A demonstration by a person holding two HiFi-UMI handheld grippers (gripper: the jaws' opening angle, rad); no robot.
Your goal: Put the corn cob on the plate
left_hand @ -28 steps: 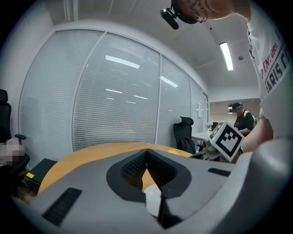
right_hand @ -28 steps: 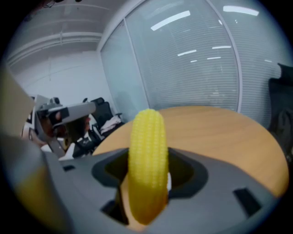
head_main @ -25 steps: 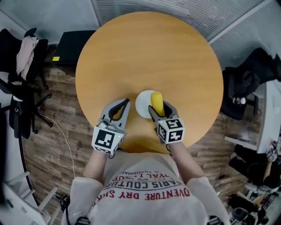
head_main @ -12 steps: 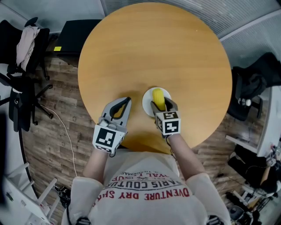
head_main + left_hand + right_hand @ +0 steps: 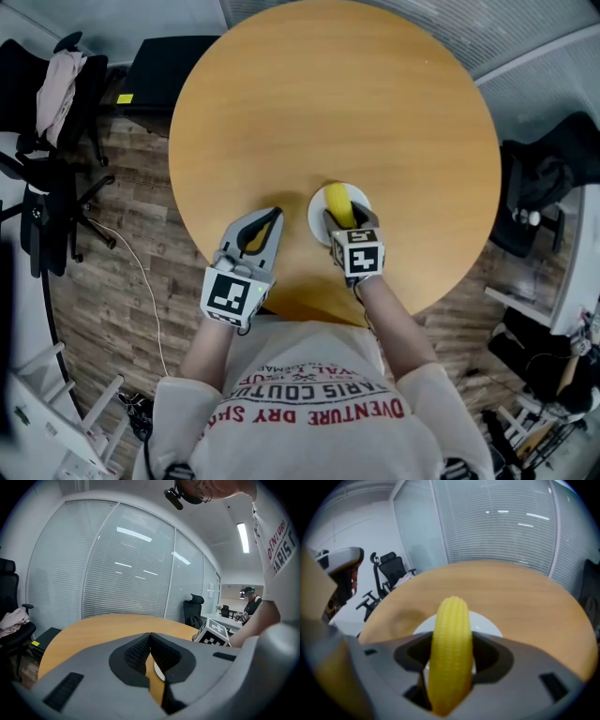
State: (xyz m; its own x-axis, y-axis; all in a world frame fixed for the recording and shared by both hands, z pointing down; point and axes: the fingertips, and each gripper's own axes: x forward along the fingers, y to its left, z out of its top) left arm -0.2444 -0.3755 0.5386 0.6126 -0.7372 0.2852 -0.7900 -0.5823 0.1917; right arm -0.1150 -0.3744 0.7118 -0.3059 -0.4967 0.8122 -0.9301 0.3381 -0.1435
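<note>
Vs a second ago: right gripper [image 5: 345,221] shifted slightly further over white plate [image 5: 316,218], corn cob [image 5: 337,202] still clamped lengthwise in jaws, tip over plate. Left gripper [image 5: 266,218] hasn't budged, low over table [image 5: 328,94], jaws pressed together, empty, pointing forward.

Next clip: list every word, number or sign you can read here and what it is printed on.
"VENTURE DRY": red print on the person's white shirt, upside down in the head view, ends cut off.
"ARIS COUTUR": the line above it on the same shirt, partial.
"ARIS": the same shirt, left gripper view.
Marker cubes: square patterns only, no letters.
Yellow sticker, upper left: too small to read.
</note>
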